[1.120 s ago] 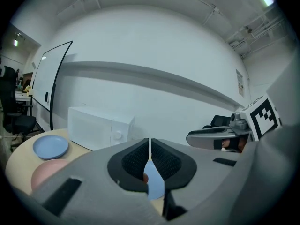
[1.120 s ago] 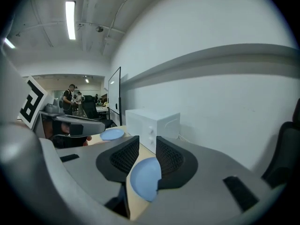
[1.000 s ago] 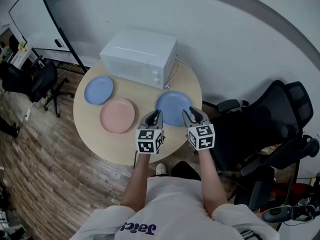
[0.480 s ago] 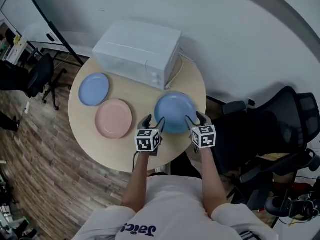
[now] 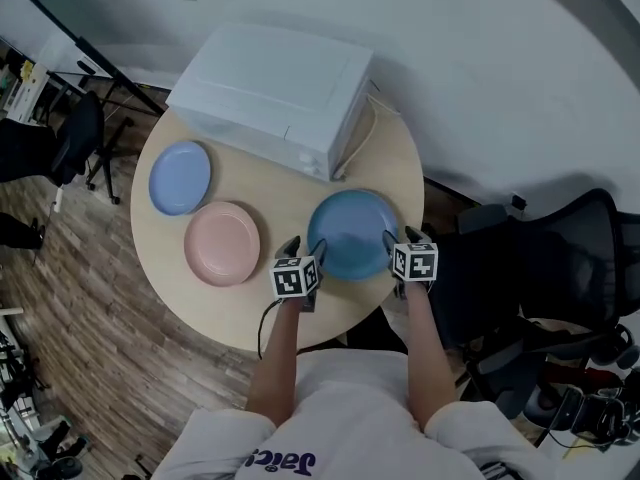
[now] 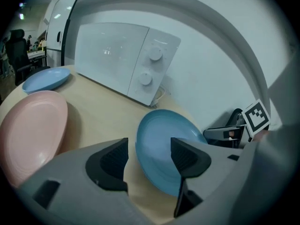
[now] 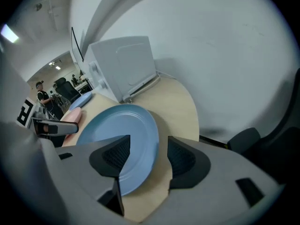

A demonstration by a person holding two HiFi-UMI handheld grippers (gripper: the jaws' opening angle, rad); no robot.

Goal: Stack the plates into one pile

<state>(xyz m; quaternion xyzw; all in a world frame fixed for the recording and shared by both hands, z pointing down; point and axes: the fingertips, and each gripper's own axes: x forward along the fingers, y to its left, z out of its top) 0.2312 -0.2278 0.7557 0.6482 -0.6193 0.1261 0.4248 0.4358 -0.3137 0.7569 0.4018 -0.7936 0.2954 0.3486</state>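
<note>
Three plates lie apart on the round wooden table (image 5: 290,183): a small light blue plate (image 5: 180,177) at the left, a pink plate (image 5: 222,244) beside it, and a larger blue plate (image 5: 350,234) near the front. My left gripper (image 5: 304,251) is at this plate's left rim, jaws opening, and the rim (image 6: 157,142) shows in the gap without touching the pads. My right gripper (image 5: 398,238) is at the right rim, jaws also opening, with the plate's edge (image 7: 122,128) in front of its gap. Neither gripper holds anything.
A white microwave (image 5: 275,96) with a cable fills the back of the table, just behind the blue plate. A black office chair (image 5: 545,268) stands right of the table. The person's arms reach in from the table's front edge. Wooden floor lies to the left.
Both grippers have sunk from above the table down to either side of the large blue plate. Their jaws have spread from nearly shut to wide.
</note>
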